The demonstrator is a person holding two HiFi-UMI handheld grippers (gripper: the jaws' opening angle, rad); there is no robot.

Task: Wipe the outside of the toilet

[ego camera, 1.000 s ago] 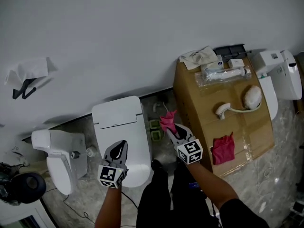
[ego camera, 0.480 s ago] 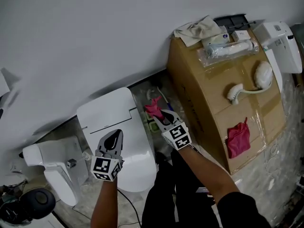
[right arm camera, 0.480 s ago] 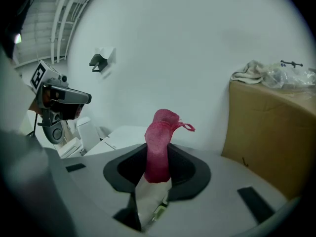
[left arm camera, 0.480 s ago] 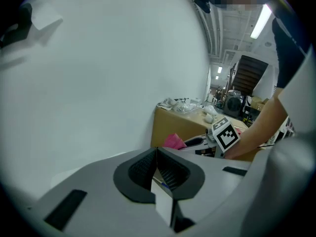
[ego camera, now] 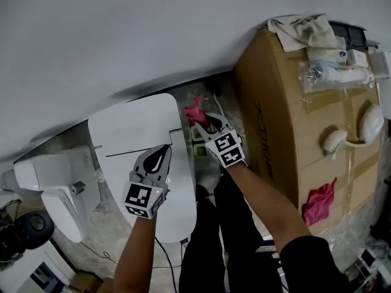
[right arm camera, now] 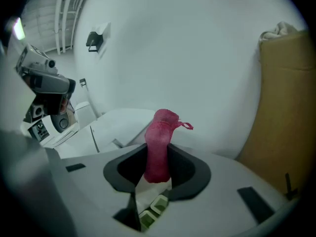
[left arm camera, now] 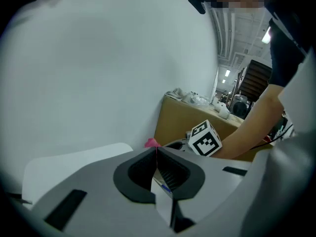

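Two toilets: the toilet (ego camera: pixel 140 139) to be wiped, white, lid down, backed against the far wall; a second toilet (ego camera: pixel 52 179) to its left, standing apart from it.
Cardboard box (ego camera: pixel 293 121): large, right of the toilet, across a narrow strip of floor.
On the box: beige rag (ego camera: pixel 299 26) at the far end; clear bagged item (ego camera: pixel 333 72) near it; white brush (ego camera: pixel 342 140) at mid-top; spare pink cloth (ego camera: pixel 319 202) at the near edge.
Floor strip: green items (ego camera: pixel 200 142) lie between toilet and box, below the right gripper; their kind cannot be told.
In the way: the box side stands close on the right of the strip, and the toilet's flank closes it on the left.
Left gripper (ego camera: pixel 162 156): jaws closed together, nothing between them; positioned over the right part of the toilet lid. Contact with the lid cannot be told.
Right gripper (ego camera: pixel 204 119): jaws clamped on a bunched pink cloth (ego camera: pixel 195 110), which sticks out past the tips toward the far wall; held over the floor strip, just beside the toilet's right flank. Whether the cloth touches the toilet cannot be told.
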